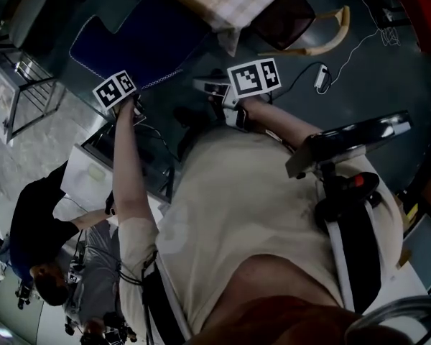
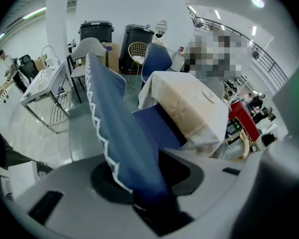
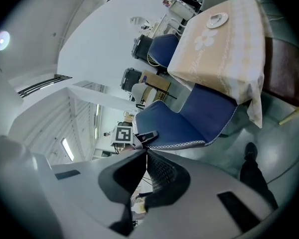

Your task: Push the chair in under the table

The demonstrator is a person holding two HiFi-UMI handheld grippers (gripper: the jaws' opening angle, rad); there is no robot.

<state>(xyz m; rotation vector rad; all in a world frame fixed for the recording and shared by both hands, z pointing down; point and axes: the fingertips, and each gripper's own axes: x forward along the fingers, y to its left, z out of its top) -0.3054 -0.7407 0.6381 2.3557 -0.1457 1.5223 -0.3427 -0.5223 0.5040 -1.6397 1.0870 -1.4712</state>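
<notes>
The left gripper [image 2: 142, 190] is clamped on the blue chair's [image 2: 114, 128] backrest edge. The right gripper [image 3: 144, 156] is closed and empty nearby, facing the cloth-covered table [image 3: 214, 59].

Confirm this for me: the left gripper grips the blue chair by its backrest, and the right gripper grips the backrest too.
Wrong on the right gripper: the right gripper view shows its jaws closed together with nothing between them, so it grips nothing. The rest stands: in the left gripper view, the left gripper grips the blue chair by its backrest.

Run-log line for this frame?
left gripper: shut on blue chair backrest | right gripper: shut, empty | stage: chair partly under table
</notes>
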